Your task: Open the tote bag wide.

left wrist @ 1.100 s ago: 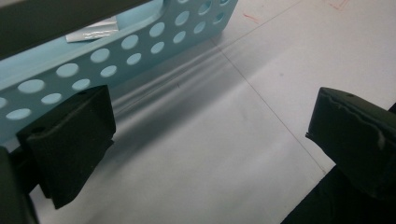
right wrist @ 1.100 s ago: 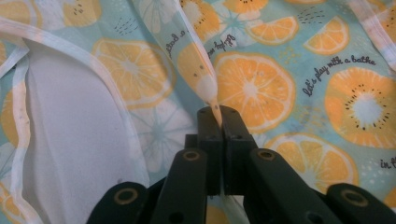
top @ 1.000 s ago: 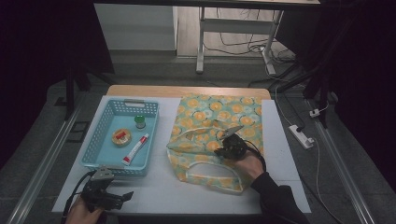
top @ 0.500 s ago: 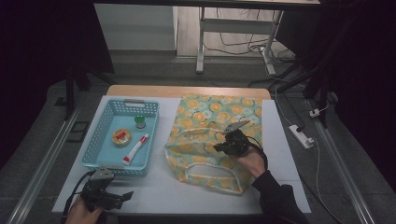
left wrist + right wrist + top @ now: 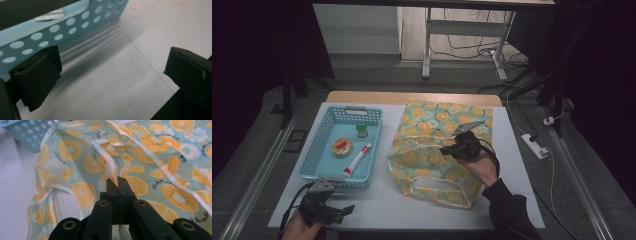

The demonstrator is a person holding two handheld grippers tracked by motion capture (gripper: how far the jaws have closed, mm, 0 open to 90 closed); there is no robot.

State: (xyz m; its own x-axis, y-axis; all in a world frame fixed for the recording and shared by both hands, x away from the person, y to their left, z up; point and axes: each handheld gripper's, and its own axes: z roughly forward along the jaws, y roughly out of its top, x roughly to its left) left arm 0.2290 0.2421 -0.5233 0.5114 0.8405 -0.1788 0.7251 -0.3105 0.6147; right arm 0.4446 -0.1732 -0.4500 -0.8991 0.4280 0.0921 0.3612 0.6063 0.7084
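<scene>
Right gripper view puts the right gripper (image 5: 117, 181) at the centre of things: its two black jaws are pressed together on a pale hem of the fruit-print bag (image 5: 160, 167), pinching a ridge of cloth that rises from the bag's upper layer. From the high view the same right gripper (image 5: 451, 148) sits over the middle of the bag (image 5: 432, 125), which lies mostly flat on the white table (image 5: 522, 200) with its cut-out handle toward the person and its left edge just beside the blue basket (image 5: 323, 131).

The grip looks thin, only the hem and perhaps a sliver of fabric. My judgement is that a quick or sideways pull could let the hem slide out, and the mouth would fall closed. It is also hard to tell whether one layer or both are caught; if both, lifting would raise the whole bag instead of opening it. A drag toward the basket could nudge it too.

Farther out, the left gripper (image 5: 343, 209) rests low at the near left of the table, its jaws spread wide with nothing between them, the basket wall (image 5: 62, 27) close ahead. Inside the basket lie a tube (image 5: 357, 160), a round tin (image 5: 342, 146) and a small green-capped bottle (image 5: 362, 131), none touched.
</scene>
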